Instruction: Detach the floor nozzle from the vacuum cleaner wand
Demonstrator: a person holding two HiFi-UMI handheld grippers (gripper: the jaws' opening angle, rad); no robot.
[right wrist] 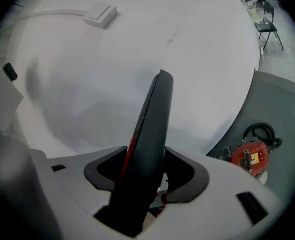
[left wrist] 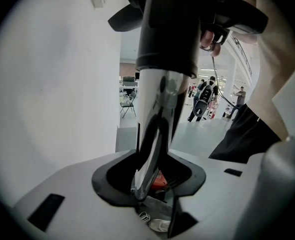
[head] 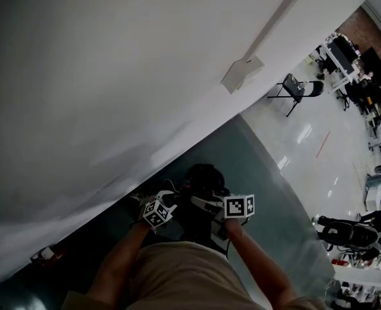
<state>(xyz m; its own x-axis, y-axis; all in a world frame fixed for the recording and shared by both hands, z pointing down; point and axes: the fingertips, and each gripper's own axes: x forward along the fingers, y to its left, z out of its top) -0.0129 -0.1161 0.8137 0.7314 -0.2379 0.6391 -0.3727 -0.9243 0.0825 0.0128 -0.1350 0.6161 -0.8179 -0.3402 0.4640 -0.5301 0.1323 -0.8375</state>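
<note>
L fingers (left wrist: 105, 181) clamp the glossy wand (left wrist: 155, 119) below its black collar (left wrist: 167, 29), R fingers (right wrist: 187, 179) closed wide on a black neck (right wrist: 150, 134) w/ red strip, prob the nozzle end, over the floor (head: 261, 166) by the wall (head: 113, 76): stiff, slick, prob light, so grip close to the joint

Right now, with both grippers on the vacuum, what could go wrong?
The left gripper clamps the shiny wand; it may slip when pulled. The black part in the right gripper may spring free towards the wall or the red device.
</note>
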